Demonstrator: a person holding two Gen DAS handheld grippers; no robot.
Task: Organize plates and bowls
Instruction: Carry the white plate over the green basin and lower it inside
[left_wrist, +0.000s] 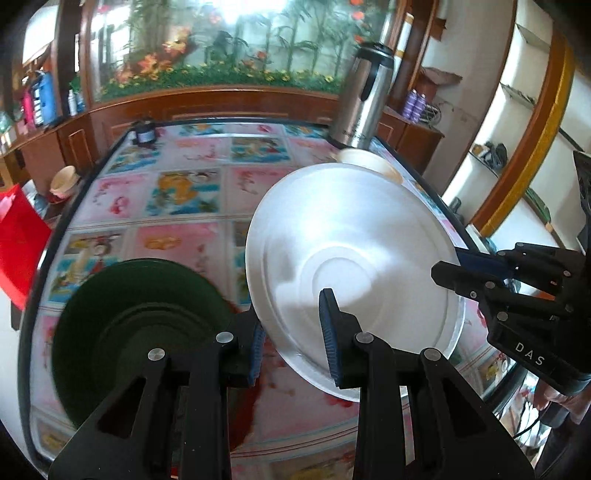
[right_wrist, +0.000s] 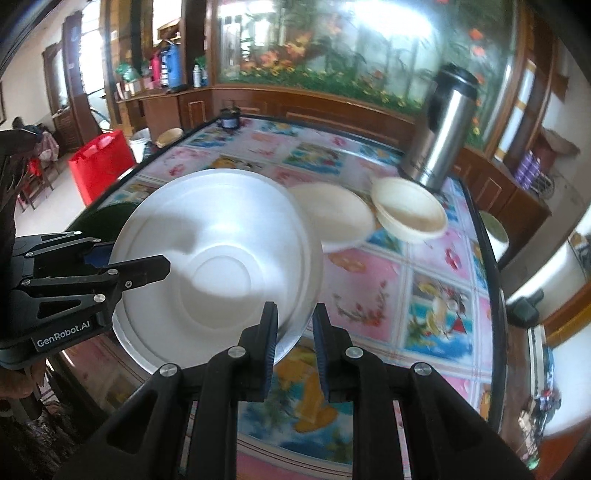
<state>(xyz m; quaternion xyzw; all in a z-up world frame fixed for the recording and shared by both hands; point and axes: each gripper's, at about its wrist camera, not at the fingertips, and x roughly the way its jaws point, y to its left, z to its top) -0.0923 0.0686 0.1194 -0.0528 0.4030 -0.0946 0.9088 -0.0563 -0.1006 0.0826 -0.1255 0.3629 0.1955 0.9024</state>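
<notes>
A large white plate (left_wrist: 351, 240) (right_wrist: 221, 221) hangs tilted above the table, held from both sides. My left gripper (left_wrist: 293, 321) (right_wrist: 129, 260) is shut on its left rim, one blue pad in front of the plate and one behind. My right gripper (right_wrist: 295, 314) (left_wrist: 454, 264) is shut on the opposite rim. Left of the white plate, a dark green plate (left_wrist: 140, 325) (right_wrist: 110, 218) lies on the table. Two cream bowls (right_wrist: 332, 214) (right_wrist: 410, 210) sit side by side further back on the right; in the left wrist view one cream bowl (left_wrist: 369, 162) peeks over the white plate.
The table (left_wrist: 184, 184) (right_wrist: 424, 295) has a colourful patterned cover. A steel thermos (left_wrist: 364, 96) (right_wrist: 447, 129) stands at its far right corner, a dark mug (left_wrist: 146, 133) (right_wrist: 229, 120) at the far left. A red bag (left_wrist: 18, 240) (right_wrist: 103, 162) stands on the floor beyond the left edge.
</notes>
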